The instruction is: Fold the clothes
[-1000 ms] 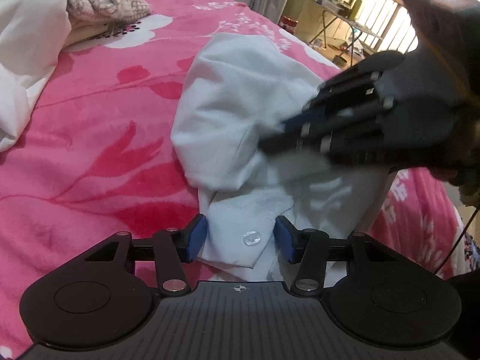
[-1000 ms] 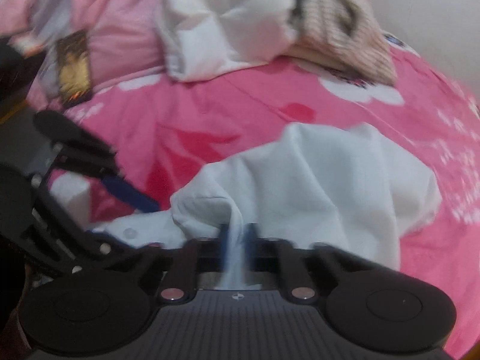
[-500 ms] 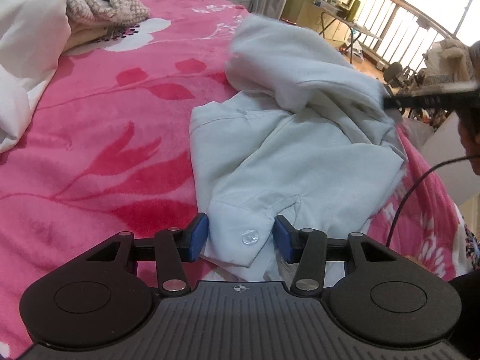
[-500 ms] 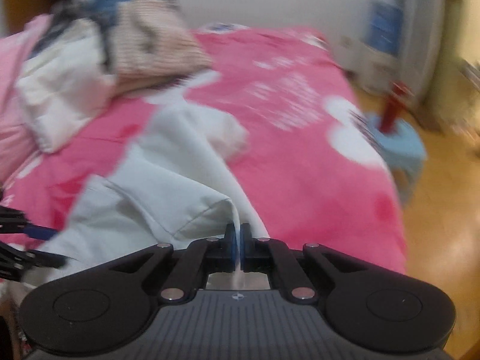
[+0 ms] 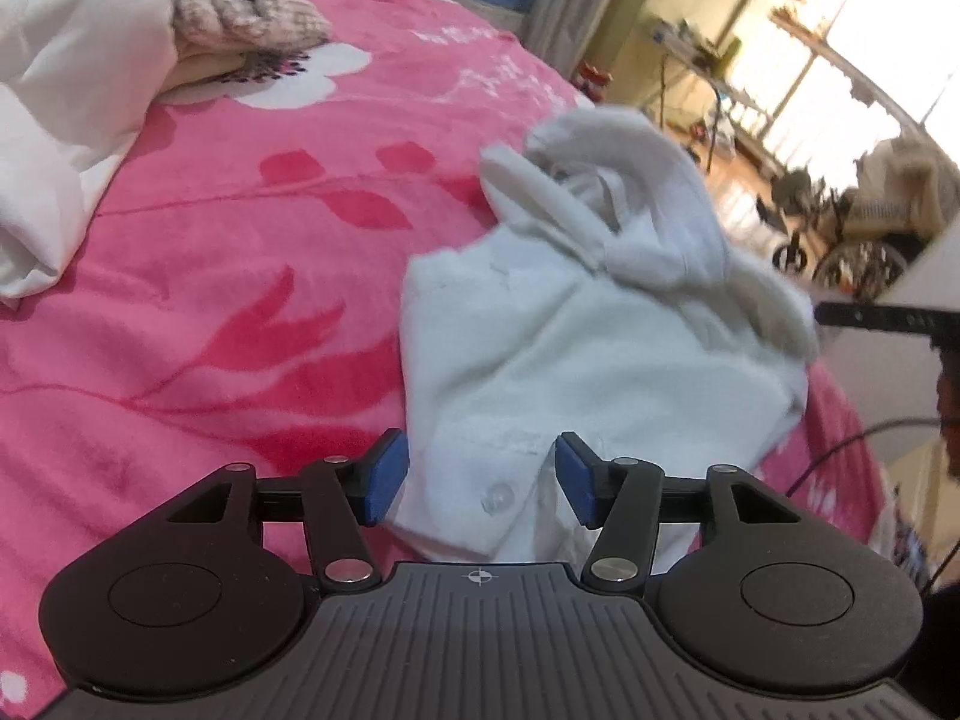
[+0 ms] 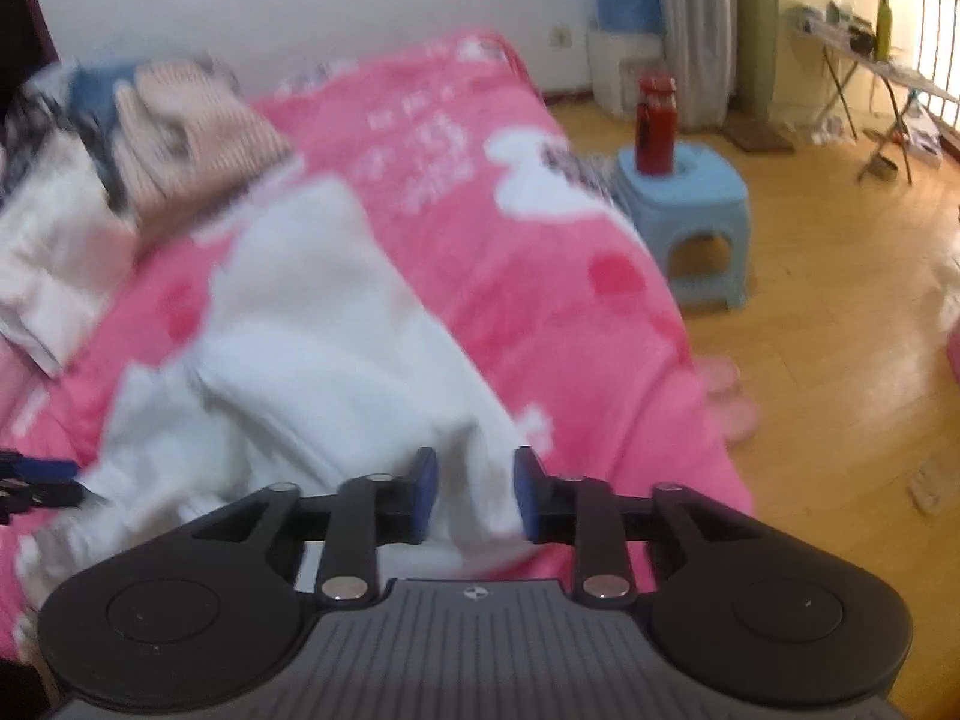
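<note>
A pale white shirt [image 5: 588, 336] lies crumpled on the pink flowered bedspread [image 5: 210, 312], one part bunched up at its far end. My left gripper [image 5: 482, 483] is open over the shirt's near hem, where a clear button [image 5: 498, 495] shows between the blue pads. My right gripper [image 6: 474, 495] is open, its pads on either side of an edge of the same shirt [image 6: 336, 354] near the bed's right side. Part of the right gripper shows at the right edge of the left wrist view [image 5: 888, 318].
A heap of white and knitted beige clothes [image 5: 120, 30] lies at the head of the bed. Beside the bed a blue plastic stool [image 6: 690, 204] carries a red bottle [image 6: 657, 126] on a wooden floor. Pink slippers [image 6: 729, 396] lie by the bed edge.
My right gripper carried a fold of the shirt across to the bed's right side and opened, letting the cloth go. The left gripper stayed open at the hem.
</note>
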